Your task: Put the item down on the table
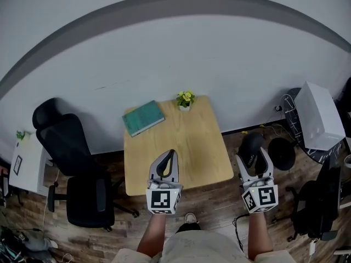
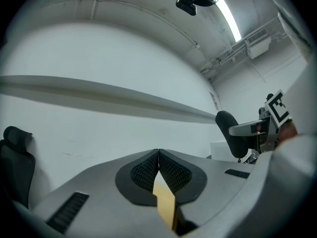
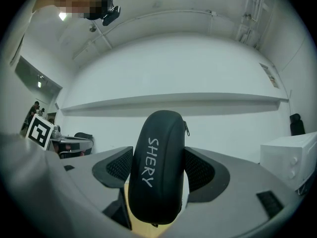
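Note:
A black zipped glasses case (image 3: 157, 167) marked SHERY stands on end between the jaws of my right gripper (image 3: 157, 175), which is shut on it. In the head view that right gripper (image 1: 253, 159) holds the case (image 1: 250, 146) in the air, off the right edge of the wooden table (image 1: 192, 147). My left gripper (image 1: 170, 159) hovers over the table's near edge with its tips touching. In the left gripper view the left gripper (image 2: 158, 163) is shut with nothing between its pads, and the case is not visible there.
A teal book (image 1: 143, 118) lies at the table's far left and a small potted plant (image 1: 185, 99) at its far edge. A black office chair (image 1: 71, 163) stands to the left. White boxes (image 1: 320, 116), cables and dark gear sit on the floor to the right.

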Demonstrator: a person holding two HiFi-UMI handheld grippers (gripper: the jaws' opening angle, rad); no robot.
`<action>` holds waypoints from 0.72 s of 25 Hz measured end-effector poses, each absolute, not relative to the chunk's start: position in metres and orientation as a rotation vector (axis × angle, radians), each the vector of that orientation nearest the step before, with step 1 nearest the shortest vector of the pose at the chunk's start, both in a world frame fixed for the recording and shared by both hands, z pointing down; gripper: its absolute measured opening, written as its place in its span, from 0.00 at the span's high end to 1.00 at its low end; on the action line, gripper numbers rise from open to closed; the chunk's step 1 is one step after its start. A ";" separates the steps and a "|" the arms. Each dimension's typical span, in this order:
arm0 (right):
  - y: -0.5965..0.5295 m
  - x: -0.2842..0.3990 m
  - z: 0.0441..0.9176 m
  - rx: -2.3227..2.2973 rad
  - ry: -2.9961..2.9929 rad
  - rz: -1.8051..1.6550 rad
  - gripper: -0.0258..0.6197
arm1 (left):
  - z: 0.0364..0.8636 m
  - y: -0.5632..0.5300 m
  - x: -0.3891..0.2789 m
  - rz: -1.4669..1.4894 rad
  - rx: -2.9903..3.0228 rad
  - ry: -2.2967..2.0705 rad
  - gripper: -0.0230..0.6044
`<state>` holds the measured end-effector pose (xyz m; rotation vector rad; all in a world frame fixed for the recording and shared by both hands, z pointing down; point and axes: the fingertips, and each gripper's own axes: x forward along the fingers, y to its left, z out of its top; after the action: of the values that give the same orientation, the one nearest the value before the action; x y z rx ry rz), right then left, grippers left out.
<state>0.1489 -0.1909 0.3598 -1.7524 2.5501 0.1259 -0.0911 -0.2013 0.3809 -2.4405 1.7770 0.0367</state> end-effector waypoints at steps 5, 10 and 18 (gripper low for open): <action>-0.222 0.133 0.365 -1.768 2.557 0.119 0.44 | 0.386 -0.234 -0.109 0.017 -2.454 1.769 0.95; -0.237 0.124 0.376 -1.786 2.561 0.109 0.44 | 0.394 -0.251 -0.118 0.027 -2.464 1.768 0.95; -0.263 0.122 0.389 -1.760 2.586 0.113 0.44 | 0.402 -0.268 -0.120 0.033 -2.439 1.781 0.95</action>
<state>0.1217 -0.2630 0.3888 -1.7601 2.5862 0.1134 -0.1199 -0.2676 0.4019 -2.4389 1.7813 0.0326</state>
